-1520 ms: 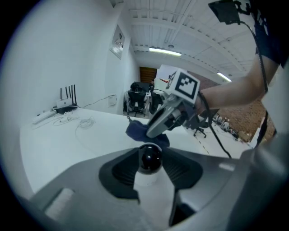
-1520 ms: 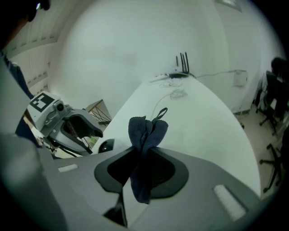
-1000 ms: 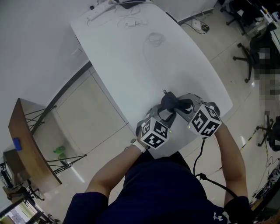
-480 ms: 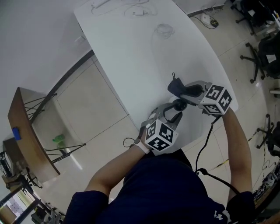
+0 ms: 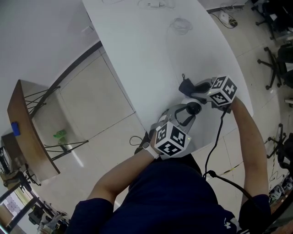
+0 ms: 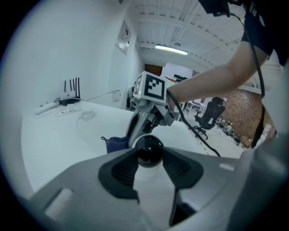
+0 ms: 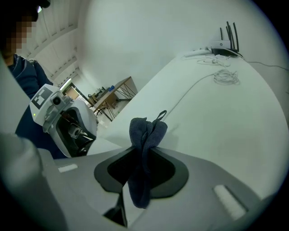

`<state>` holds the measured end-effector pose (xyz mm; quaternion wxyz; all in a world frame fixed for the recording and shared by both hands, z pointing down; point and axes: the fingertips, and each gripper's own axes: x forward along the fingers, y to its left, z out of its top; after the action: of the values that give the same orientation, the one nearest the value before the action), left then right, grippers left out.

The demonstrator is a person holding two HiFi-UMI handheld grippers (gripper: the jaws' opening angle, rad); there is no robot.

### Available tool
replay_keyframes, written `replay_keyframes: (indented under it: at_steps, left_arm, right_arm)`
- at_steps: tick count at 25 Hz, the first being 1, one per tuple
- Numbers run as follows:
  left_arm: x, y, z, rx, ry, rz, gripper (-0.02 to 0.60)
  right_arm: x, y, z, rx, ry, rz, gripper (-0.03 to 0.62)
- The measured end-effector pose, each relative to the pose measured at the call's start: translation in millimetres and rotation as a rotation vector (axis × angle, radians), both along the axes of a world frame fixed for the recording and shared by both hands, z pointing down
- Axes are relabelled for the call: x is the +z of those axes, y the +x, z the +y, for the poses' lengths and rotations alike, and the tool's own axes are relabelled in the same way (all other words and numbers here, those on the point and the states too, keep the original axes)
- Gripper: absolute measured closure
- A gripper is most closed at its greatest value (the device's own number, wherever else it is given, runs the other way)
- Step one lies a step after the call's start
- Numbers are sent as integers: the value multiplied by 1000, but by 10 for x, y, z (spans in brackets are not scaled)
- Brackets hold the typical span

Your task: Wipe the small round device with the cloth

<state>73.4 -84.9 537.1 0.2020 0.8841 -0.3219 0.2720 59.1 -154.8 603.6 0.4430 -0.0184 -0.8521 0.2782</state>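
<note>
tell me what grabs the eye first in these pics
A dark blue cloth bunched in the right gripper, over the near end of the white table. Just beside it, the left gripper grips the small round device, black dome up, its jaws having just eased slightly wider.

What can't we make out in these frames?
- Left gripper view: the small round device's base, hidden by the left gripper's jaws.
- Head view: whether the cloth touches the device; both are too small to tell.
- Head view: cables at the table's far end, cut off by the top edge.
</note>
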Motion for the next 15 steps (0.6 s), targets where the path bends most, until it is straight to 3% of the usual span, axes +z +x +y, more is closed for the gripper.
replay_keyframes:
  at_steps: [4, 8, 15]
  left_arm:
    - [29, -47, 33, -3, -9, -5, 414]
    - [12, -87, 57, 16, -13, 7, 414]
    - [-153, -204, 2, 32, 36, 20, 423]
  right_arm:
    - [161, -30, -3, 62, -5, 29, 503]
    - [133, -3, -80, 214, 7, 5, 503]
    - [-342, 307, -130, 553, 45, -176, 504]
